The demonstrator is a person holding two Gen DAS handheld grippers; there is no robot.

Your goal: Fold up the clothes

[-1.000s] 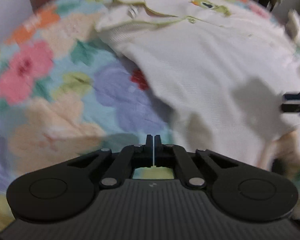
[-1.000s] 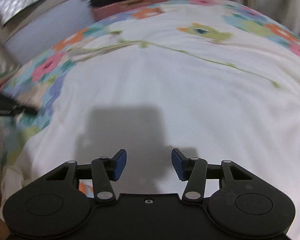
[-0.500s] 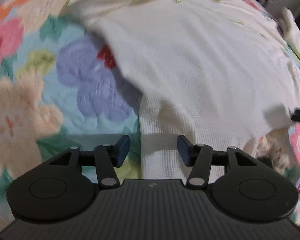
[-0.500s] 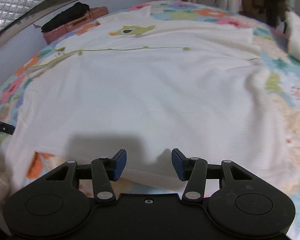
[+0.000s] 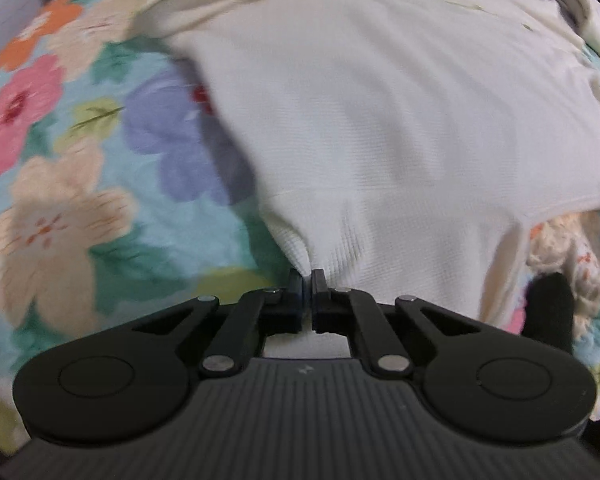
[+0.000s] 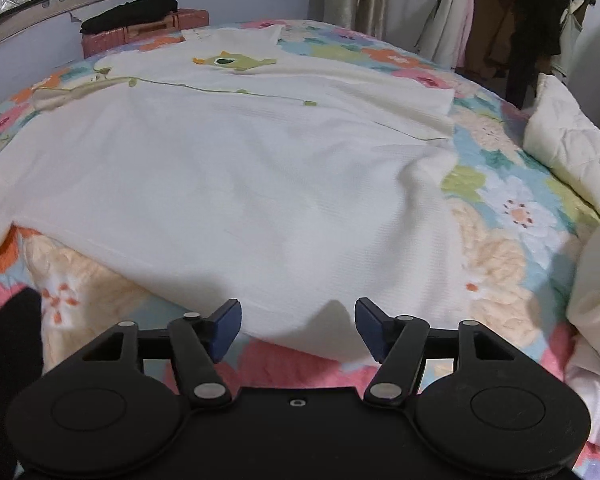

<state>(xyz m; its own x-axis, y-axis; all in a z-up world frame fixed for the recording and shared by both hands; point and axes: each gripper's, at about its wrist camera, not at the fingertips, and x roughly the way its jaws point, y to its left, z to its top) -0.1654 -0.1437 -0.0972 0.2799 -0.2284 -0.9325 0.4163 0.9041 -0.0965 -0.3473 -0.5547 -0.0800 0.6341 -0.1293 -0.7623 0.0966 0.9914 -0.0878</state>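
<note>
Cream garment (image 5: 380,120) spread flat on floral bedspread (image 5: 80,184), its near hem corner pinched in the clenched left claw (image 5: 307,280), fabric drawn into a peak there, right claw (image 6: 298,322) held released, hem edge lying between its blue pads (image 6: 224,326).

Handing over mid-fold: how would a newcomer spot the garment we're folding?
Start from the bed's floral quilt. Spread flat across its middle is the cream waffle-knit top, its near hem pinched by the left gripper. Unlike the plain quilted cream bedding at the right, it has thin green piping and a green cartoon patch.
</note>
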